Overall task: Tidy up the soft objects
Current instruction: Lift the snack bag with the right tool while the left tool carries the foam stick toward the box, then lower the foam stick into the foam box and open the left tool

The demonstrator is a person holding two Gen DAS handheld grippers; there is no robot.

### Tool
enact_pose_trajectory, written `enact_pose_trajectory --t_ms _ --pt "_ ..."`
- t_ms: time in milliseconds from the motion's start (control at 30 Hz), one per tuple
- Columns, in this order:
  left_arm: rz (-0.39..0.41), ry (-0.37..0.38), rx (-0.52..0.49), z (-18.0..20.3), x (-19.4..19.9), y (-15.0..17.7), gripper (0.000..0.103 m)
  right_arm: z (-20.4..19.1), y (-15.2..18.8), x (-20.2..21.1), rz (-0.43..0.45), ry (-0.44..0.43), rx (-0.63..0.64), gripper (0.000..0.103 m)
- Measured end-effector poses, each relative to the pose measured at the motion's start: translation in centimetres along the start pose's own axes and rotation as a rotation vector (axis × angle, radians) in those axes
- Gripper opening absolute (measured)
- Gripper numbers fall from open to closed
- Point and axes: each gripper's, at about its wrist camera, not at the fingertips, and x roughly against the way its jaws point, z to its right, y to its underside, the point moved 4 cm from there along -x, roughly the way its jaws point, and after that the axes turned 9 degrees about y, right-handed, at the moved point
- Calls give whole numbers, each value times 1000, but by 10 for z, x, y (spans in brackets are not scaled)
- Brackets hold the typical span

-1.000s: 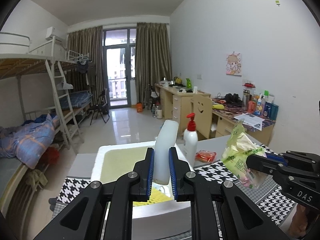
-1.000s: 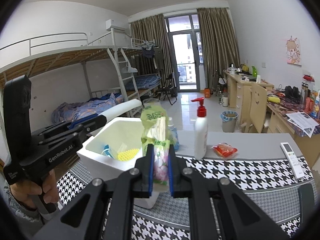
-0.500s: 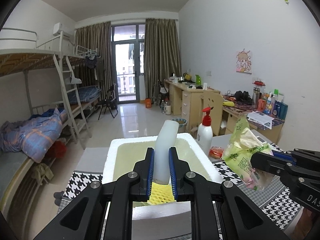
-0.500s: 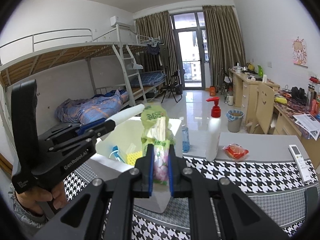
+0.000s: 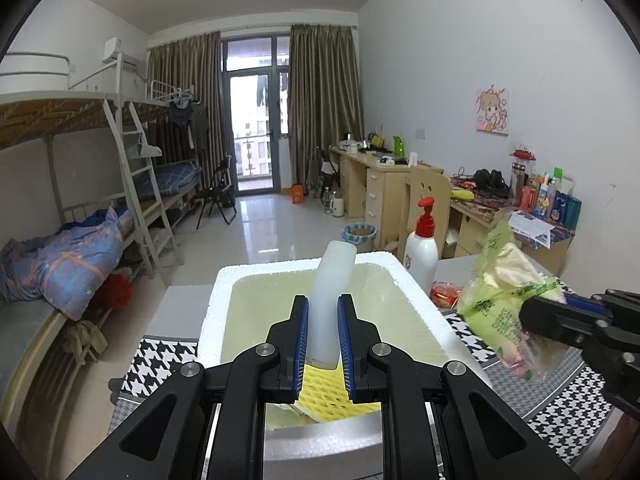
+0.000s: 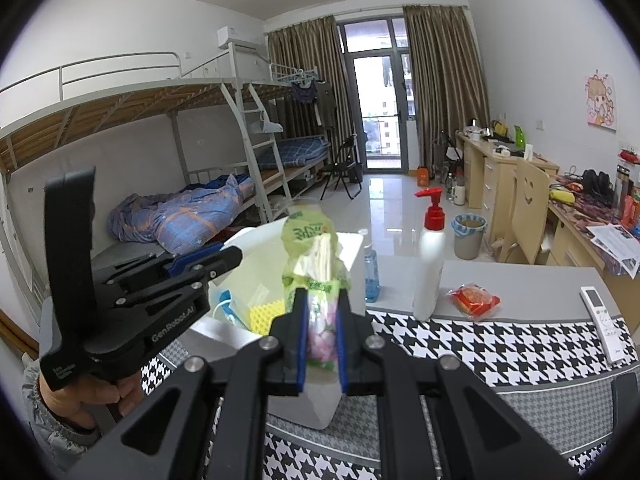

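Gripping a white foam tube (image 5: pixel 331 300), the left gripper (image 5: pixel 323 344) hovers over the polystyrene box (image 5: pixel 248 276); the right gripper (image 6: pixel 322 334) clamps a green snack bag (image 6: pixel 316 264) beside it. Risk: crowded jaws may collide above the box. Only the right view shows the remote control (image 6: pixel 602 322) on the table (image 6: pixel 520 276).

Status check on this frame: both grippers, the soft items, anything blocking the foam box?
Left hand-held gripper shut on white tube over foam box. Right hand-held gripper shut on green snack bag. Pump bottle beside box, not blocking.
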Motion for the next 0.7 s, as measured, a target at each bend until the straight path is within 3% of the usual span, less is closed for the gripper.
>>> enact_pose_trajectory --t_ms 200,300,333,367,467,700 --pt "-2 -1 13 -3 -6 1 22 1 0 0 -2 9 -3 15" --pt "-6 -5 17 -7 -7 3 30 2 0 -1 -6 17 -5 15" --pt "-12 -11 19 -9 -7 4 40 2 0 -1 -7 18 -6 15" --pt "-15 -15 18 -10 -7 5 57 2 0 -1 -7 20 -6 15" --pt "13 -34 29 -12 -2 4 85 2 -1 -1 -7 23 -5 15" --pt "34 -59 25 -15 4 2 102 0 -3 1 -6 30 -1 15"
